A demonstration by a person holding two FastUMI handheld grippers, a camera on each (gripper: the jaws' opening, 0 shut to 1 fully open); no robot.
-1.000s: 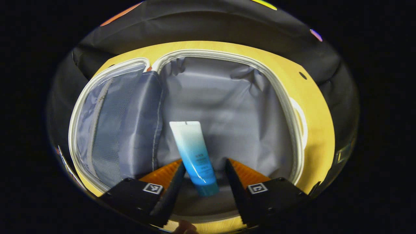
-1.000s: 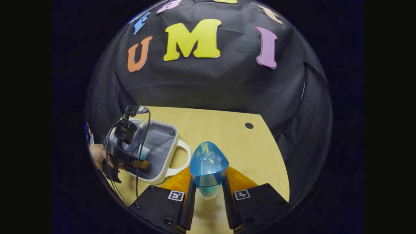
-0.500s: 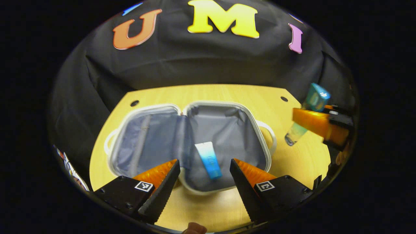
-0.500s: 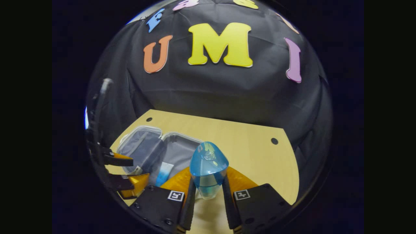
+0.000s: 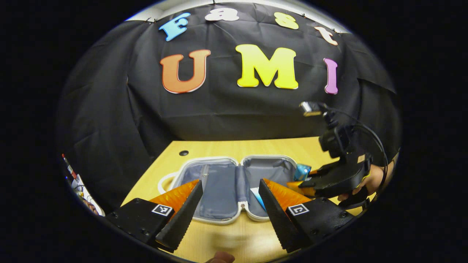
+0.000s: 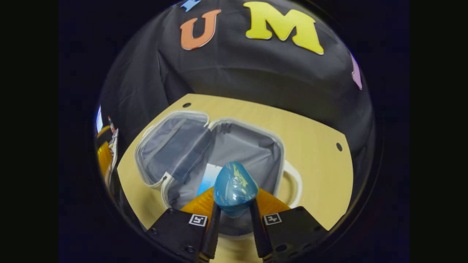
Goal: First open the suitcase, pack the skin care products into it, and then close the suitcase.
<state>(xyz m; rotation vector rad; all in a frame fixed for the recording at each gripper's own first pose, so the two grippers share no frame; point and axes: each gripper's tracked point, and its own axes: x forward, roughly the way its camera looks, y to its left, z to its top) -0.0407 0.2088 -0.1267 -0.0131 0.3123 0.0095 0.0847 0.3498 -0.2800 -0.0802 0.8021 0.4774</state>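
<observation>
the right gripper (image 6: 231, 213) has its fingers clamped on the blue bottle (image 6: 234, 190), apparently cap-forward, directly above the open suitcase (image 6: 279, 160), where a blue tube (image 6: 209, 179) lies. the left gripper (image 5: 230, 204) hangs wide, empty, near the suitcase's front edge above the surface (image 5: 219, 241).

One suitcase (image 6: 281, 160), one tube (image 6: 208, 179), one bottle (image 6: 234, 190)

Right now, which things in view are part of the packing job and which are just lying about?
Part of the job:
- open white suitcase with grey lining
- blue-and-white tube lying inside it
- blue-capped clear bottle held over it by the right gripper
- left gripper, fingers apart, nothing between them

Lying about:
- light wooden table
- black cloth wall
</observation>
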